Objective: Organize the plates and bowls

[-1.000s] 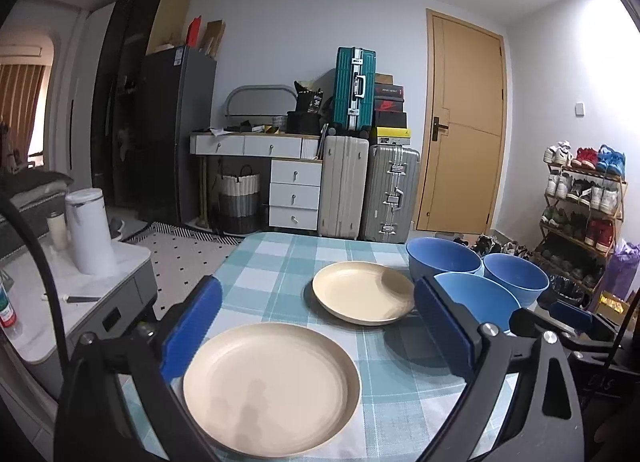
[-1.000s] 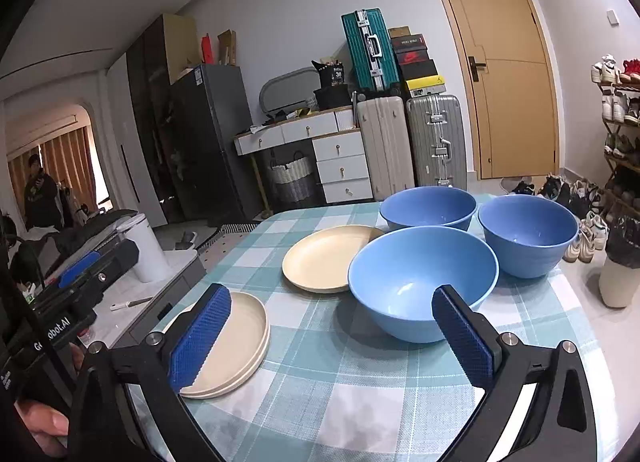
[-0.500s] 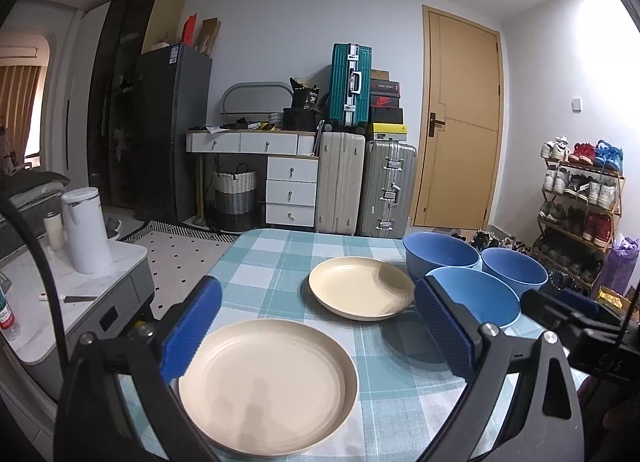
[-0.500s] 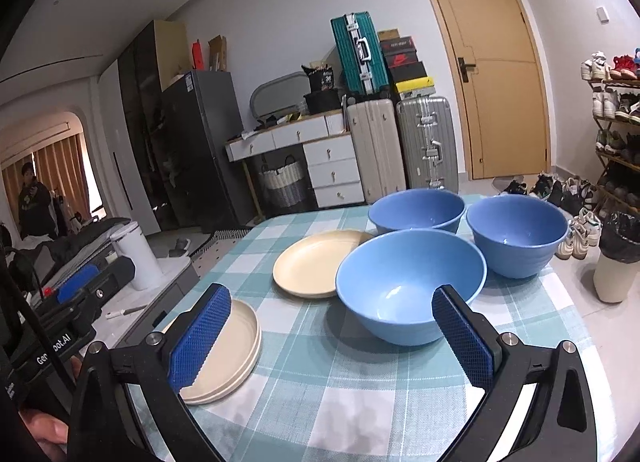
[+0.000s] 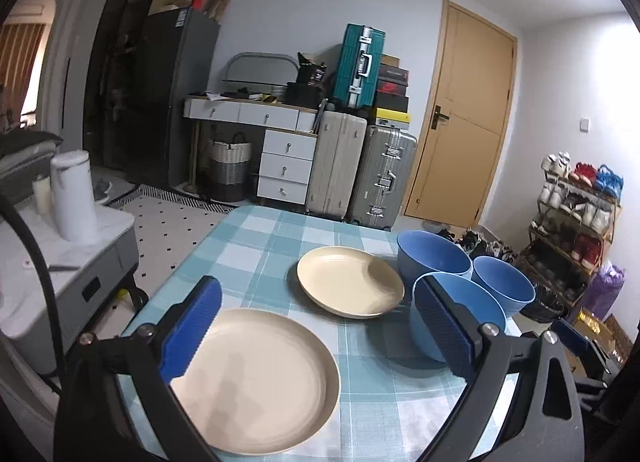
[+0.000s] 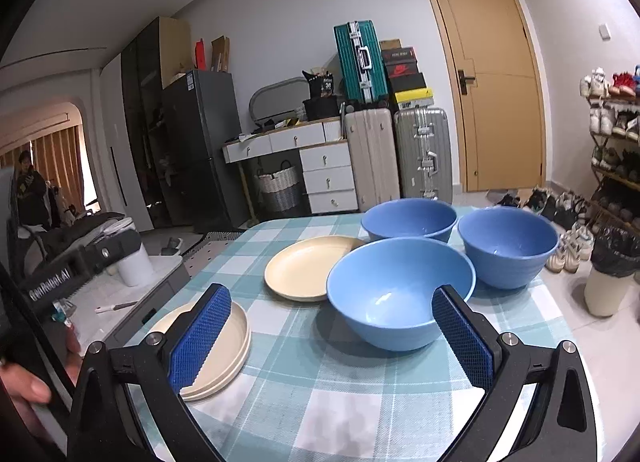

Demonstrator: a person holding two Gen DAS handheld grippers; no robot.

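Observation:
Two stacked cream plates lie at the near left of the checked tablecloth. A single cream plate rests farther back at the centre. Three blue bowls stand to the right: the nearest bowl, a far bowl and a right bowl. My left gripper hovers open over the stacked plates, holding nothing. My right gripper is open in front of the nearest bowl, with nothing between its jaws.
A grey side cabinet with a white kettle stands left of the table. Suitcases, drawers and a door line the far wall. A shoe rack and a bin are on the right.
Both grippers have drifted slightly, so the views have shifted a little; the plates and bowls have stayed where they were and both grippers remain open.

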